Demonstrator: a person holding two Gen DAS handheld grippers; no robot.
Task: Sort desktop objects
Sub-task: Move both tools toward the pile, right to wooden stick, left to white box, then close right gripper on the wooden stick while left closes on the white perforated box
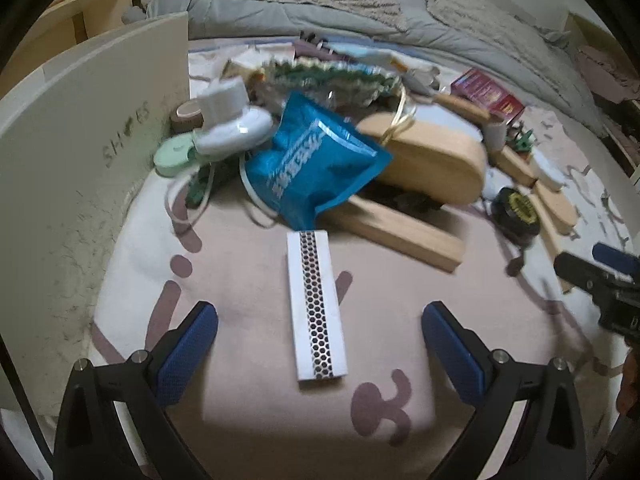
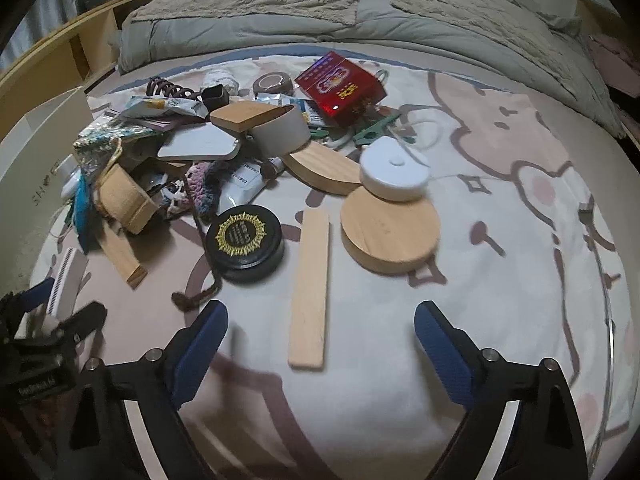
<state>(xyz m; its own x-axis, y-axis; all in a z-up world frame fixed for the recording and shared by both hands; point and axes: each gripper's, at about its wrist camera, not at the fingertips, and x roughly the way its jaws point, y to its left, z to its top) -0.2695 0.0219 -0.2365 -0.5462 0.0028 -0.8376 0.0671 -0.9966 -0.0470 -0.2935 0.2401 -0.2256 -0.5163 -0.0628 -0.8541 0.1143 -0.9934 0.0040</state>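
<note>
My left gripper [image 1: 320, 344] hangs low over the pink-and-white patterned blanket [image 1: 248, 420], jaws spread wide and holding nothing. The long white box with a perforated metal strip [image 1: 317, 307] lies flat between my fingers, touching neither blue pad [image 1: 188, 354]. Bare blanket runs on both sides of it and toward me; ahead, the blue foil pouch [image 1: 316, 160] nearly touches its far end. At the blanket's left edge stands a tall white cardboard box [image 1: 80, 184], close to my left finger.

My right gripper [image 2: 320, 344] is equally wide open and empty above the flat pale wooden strip [image 2: 310, 286], which lies lengthwise between the fingers, clear of both. Beyond it sit the round black tin with a gold emblem [image 2: 245, 238] and the round wooden disc [image 2: 390, 232], with the white round puck [image 2: 394, 176] overlapping the disc's far rim. The blanket's right side is open.

The heap behind is blurred; much lies buried under the pouch and wooden blocks [image 1: 432, 164].
</note>
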